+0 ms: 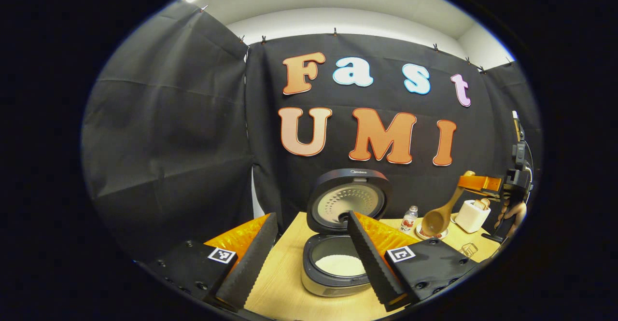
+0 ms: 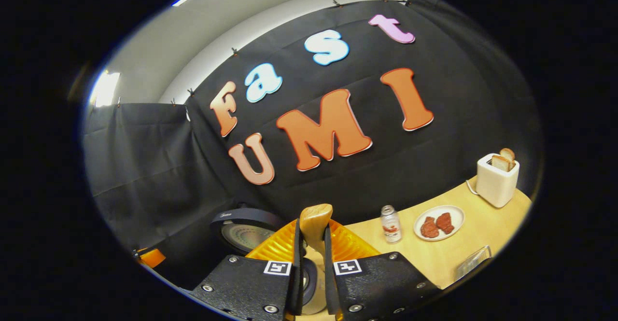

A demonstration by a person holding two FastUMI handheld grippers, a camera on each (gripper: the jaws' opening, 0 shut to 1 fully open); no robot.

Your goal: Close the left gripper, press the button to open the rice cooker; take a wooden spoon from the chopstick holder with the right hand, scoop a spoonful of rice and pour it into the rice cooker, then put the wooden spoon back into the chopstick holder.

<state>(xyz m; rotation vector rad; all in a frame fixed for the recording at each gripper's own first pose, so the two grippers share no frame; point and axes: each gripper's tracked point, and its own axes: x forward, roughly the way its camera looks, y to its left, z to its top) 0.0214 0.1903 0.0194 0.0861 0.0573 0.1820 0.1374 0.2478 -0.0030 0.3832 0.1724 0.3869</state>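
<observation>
Two tongs: right tongs (image 2: 313,244) pinching the wooden spoon (image 2: 315,224) handle, left tongs (image 1: 309,244) spread before the rice cooker (image 1: 338,244).

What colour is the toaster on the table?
White or cream; the toaster shows best in the right gripper view.

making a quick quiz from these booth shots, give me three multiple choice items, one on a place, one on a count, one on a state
1. Where does the bottle stand?
A. between the rice cooker and the plate
B. on top of the toaster
C. inside the cooker

2. How many bread slices stick out of the toaster?
A. none
B. two
C. five

3. What is the cooker's lid doing?
A. shut flat
B. lying on the table
C. standing open

Key: 1 A, in both views the bottle is flanked by cooker and plate. 2 B, the right gripper view shows two slices. 3 C, the lid stands upright above a pot holding rice.
</observation>
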